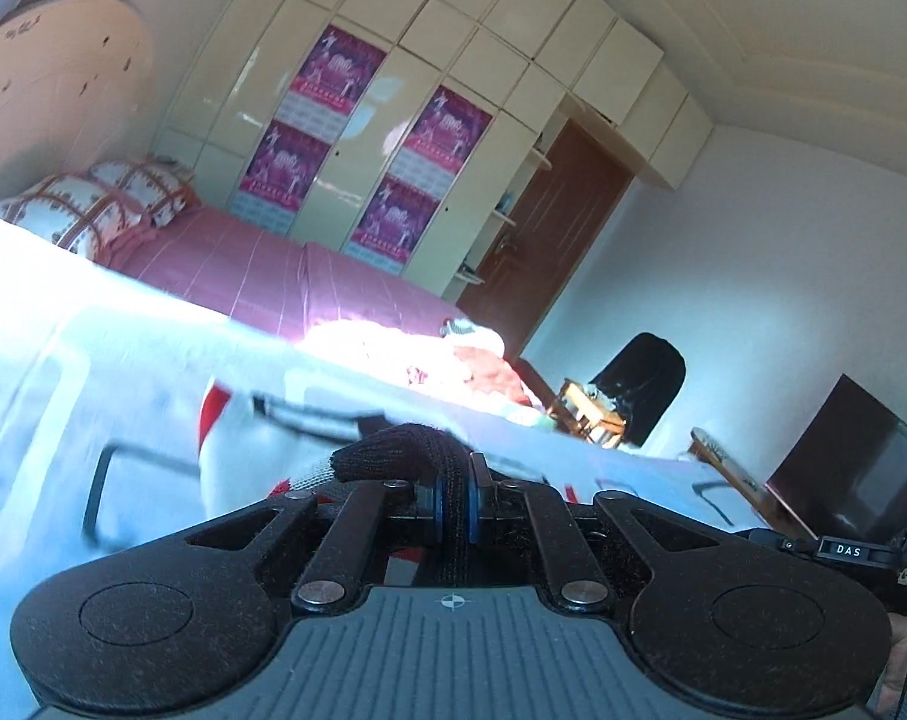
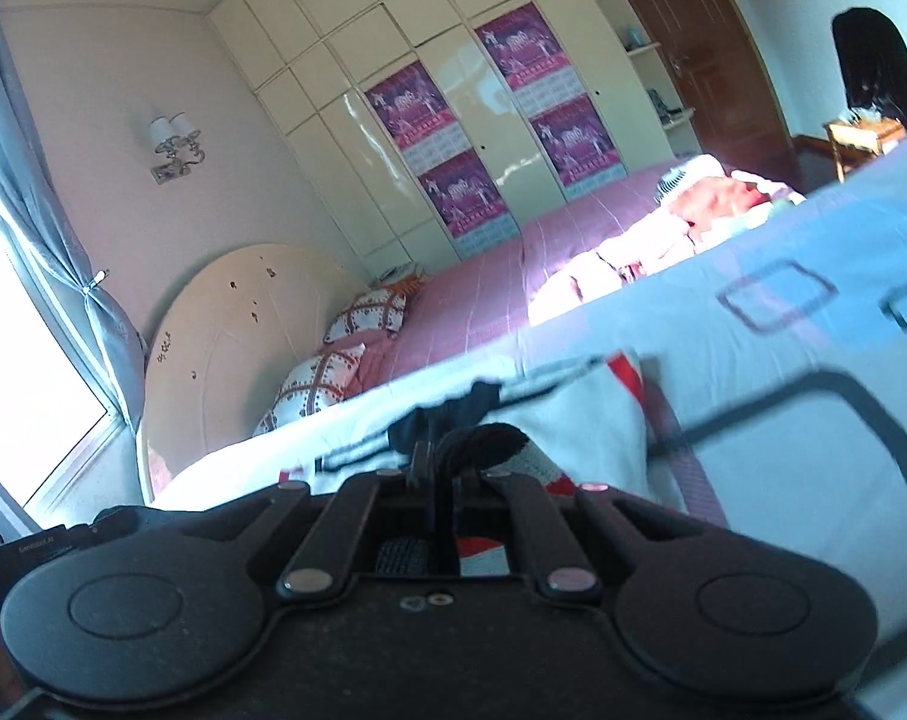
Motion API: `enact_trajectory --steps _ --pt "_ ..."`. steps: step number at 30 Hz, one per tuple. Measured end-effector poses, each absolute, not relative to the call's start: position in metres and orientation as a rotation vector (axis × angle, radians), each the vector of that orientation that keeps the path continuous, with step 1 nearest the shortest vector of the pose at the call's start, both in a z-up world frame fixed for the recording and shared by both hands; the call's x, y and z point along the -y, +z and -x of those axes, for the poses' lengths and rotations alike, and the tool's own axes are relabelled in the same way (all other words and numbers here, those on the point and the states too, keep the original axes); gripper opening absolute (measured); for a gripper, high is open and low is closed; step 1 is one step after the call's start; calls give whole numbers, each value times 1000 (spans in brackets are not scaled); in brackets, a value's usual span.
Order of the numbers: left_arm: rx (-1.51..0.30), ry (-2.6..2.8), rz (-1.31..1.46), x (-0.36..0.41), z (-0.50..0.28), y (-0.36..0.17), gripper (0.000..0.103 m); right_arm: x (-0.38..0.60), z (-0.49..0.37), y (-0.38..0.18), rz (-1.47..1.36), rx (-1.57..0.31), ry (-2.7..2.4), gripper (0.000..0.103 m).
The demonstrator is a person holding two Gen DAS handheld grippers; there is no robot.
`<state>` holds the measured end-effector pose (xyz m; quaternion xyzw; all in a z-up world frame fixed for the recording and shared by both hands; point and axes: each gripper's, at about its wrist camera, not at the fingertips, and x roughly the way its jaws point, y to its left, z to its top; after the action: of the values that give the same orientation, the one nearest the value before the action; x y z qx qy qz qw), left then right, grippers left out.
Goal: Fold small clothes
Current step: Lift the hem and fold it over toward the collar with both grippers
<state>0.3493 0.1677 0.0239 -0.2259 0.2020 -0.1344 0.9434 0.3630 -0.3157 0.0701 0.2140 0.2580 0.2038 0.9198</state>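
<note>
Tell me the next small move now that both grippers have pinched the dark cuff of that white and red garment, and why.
Probably carry the cuff forward and lower it onto the garment's far part to make the fold. The left gripper and the right gripper are each shut on the dark cuff, and the white and red garment hangs lifted over the pale blue sheet, so it is not yet laid flat.

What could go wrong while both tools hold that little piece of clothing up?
1. Each tool, left and right, seems to pinch only a small bit of the dark knit edge, so it might slip out.
2. The garment hangs bunched, so the fold could come out crooked.
3. It might drag on the pale sheet and rumple.
</note>
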Motion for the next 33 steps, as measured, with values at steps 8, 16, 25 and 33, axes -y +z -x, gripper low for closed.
enact_trajectory --steps 8,16,25,33 --pt "-560 -234 399 -166 -480 5 7 309 -496 34 -517 -639 429 6" --pt "-790 -127 535 -179 -568 -92 19 306 -598 -61 -653 -808 383 13" --pt "-571 -144 501 -175 -553 -97 90 328 -581 -59 -600 -706 430 51" --pt "-608 -110 384 -174 -560 -90 91 322 -578 -41 -399 -670 447 46"
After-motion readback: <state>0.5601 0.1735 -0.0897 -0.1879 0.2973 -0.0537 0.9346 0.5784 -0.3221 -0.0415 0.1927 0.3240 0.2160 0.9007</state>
